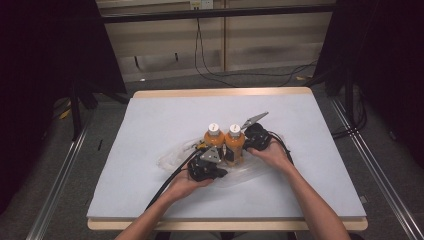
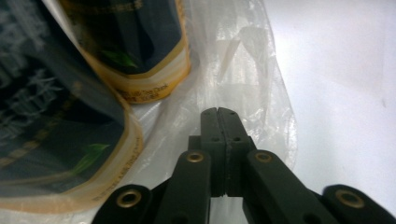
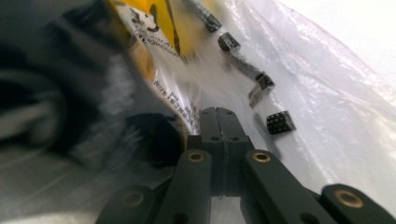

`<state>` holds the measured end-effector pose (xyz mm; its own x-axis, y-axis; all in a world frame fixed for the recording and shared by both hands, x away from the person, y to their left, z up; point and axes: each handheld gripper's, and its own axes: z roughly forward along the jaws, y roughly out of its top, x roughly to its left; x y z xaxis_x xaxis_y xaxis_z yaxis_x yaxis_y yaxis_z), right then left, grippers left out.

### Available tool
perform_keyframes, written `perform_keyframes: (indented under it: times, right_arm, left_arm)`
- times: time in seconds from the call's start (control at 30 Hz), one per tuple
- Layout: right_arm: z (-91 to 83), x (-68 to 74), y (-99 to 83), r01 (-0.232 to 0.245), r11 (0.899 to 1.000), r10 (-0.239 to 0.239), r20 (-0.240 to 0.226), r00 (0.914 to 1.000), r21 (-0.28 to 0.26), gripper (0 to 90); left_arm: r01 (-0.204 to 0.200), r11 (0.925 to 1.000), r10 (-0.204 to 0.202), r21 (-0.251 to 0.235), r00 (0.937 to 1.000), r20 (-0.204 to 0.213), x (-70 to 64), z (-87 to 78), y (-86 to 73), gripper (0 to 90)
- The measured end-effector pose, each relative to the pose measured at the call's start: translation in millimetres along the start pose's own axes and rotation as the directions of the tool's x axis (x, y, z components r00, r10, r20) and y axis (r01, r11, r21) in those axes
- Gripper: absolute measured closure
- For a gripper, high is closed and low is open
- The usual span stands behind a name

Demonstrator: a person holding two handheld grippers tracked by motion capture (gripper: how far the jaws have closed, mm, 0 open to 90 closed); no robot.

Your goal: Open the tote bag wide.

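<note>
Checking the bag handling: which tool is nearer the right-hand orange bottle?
Right. The right tool sits against the right-hand bottle; the left tool is lower, nearer the left bottle.

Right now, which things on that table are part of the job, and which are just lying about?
In the job: two bottles, clear plastic bag, left gripper, right gripper.
Lying about: cables on the floor behind the table.

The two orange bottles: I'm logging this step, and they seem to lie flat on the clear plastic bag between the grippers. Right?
Not quite. The two orange bottles stand upright, white caps up, on the clear plastic bag, between the left gripper and right gripper. The high view shows it.
</note>
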<state>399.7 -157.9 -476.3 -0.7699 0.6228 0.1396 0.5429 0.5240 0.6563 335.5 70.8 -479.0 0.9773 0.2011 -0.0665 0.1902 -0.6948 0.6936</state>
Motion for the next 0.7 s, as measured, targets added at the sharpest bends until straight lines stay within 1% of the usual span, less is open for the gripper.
perform_keyframes:
  times: [0.03, 0.07, 0.13, 0.17, 0.2, 0.3, 0.33, 0.4, 0.47, 0.5, 0.53, 0.57, 0.6, 0.63, 0.67, 0.7]
  right_arm:
    - [0.0, 0.0, 0.0, 0.0, 1.0, 0.0, 0.0, 1.0, 0.0, 90.0]
    - [1.9, -3.3, -0.5, -0.016, 1.0, 0.016, 0.014, 0.9998, 0.005, 90.0]
    - [3.0, -5.1, -1.0, -0.022, 1.0, 0.022, 0.006, 0.9997, 0.001, 90.0]
    - [3.3, -5.7, -0.3, -0.028, 1.0, 0.028, 0.005, 0.9996, 0.004, 90.0]
    - [4.0, -5.9, 1.8, -0.028, 1.0, 0.028, 0.006, 0.9996, 0.013, 90.0]
    - [5.1, -7.5, 3.4, -0.023, 1.0, 0.023, 0.009, 0.9997, 0.014, 90.0]
    - [6.2, -7.9, 5.0, -0.029, 0.999, 0.029, 0.012, 0.9995, 0.017, 90.0]
    - [7.5, -9.2, 5.9, -0.035, 0.999, 0.035, 0.011, 0.9993, 0.012, 90.0]
    - [8.0, -9.7, 6.4, -0.035, 0.999, 0.035, 0.013, 0.9993, 0.011, 90.0]
    - [8.6, -10.4, 7.8, -0.037, 0.999, 0.036, 0.021, 0.9991, 0.017, 90.0]
    - [8.6, -10.4, 7.8, -0.037, 0.999, 0.036, 0.021, 0.9991, 0.017, 90.0]
    - [9.1, -11.2, 8.4, -0.042, 0.999, 0.041, 0.015, 0.999, 0.016, 90.0]
    - [10.3, -12.4, 10.1, -0.045, 0.999, 0.045, 0.019, 0.9988, 0.014, 90.0]
    - [10.7, -12.6, 11.0, -0.047, 0.999, 0.047, 0.021, 0.9987, 0.016, 90.0]
    - [11.5, -12.6, 12.7, -0.039, 0.999, 0.039, 0.031, 0.9988, 0.021, 90.0]
    - [11.5, -12.6, 12.7, -0.039, 0.999, 0.039, 0.031, 0.9988, 0.021, 90.0]
  left_arm:
    - [0.0, 1.0, 0.0, 0.0, 1.0, 0.0, 0.0, 0.0, 0.0, 90.0]
    - [-0.008, 1.0, 0.008, 0.003, 1.0, 0.0, -0.2, -0.2, 0.0, 90.0]
    - [-0.01, 0.9999, 0.01, -0.002, 0.9999, -0.007, -1.1, 0.3, 0.0, 90.0]
    - [-0.016, 0.9998, 0.016, 0.007, 0.9999, -0.005, -1.7, -0.1, 0.5, 90.0]
    - [-0.013, 0.9999, 0.013, 0.006, 0.9999, 0.01, -1.8, -0.1, 0.5, 90.0]
    - [-0.007, 1.0, 0.007, -0.003, 0.9999, 0.013, -3.3, 0.7, -0.1, 90.0]
    - [-0.004, 1.0, 0.004, -0.001, 0.9997, 0.025, -3.4, 0.3, -0.4, 90.0]
    - [-0.005, 1.0, 0.005, -0.001, 0.9994, 0.036, -3.9, 0.3, -0.4, 90.0]
    - [-0.009, 0.9999, 0.009, -0.006, 0.9995, 0.031, -4.7, 0.7, -0.6, 90.0]
    - [-0.016, 0.9996, 0.015, 0.025, 0.9995, 0.029, -5.6, -1.3, 0.6, 90.0]
    - [-0.016, 0.9996, 0.015, 0.025, 0.9995, 0.029, -5.6, -1.3, 0.6, 90.0]
    - [-0.015, 0.9999, 0.014, 0.005, 0.9991, 0.039, -6.4, 0.2, -0.1, 90.0]
    - [-0.019, 0.9998, 0.019, -0.001, 0.9993, 0.032, -7.8, 0.7, -0.2, 90.0]
    - [-0.016, 0.9998, 0.016, 0.01, 0.9993, 0.034, -8.6, 0.1, 0.2, 90.0]
    - [-0.016, 0.9999, 0.016, 0.003, 0.9992, 0.038, -10.6, 0.7, 0.2, 90.0]
    - [-0.016, 0.9999, 0.016, 0.003, 0.9992, 0.038, -10.6, 0.7, 0.2, 90.0]
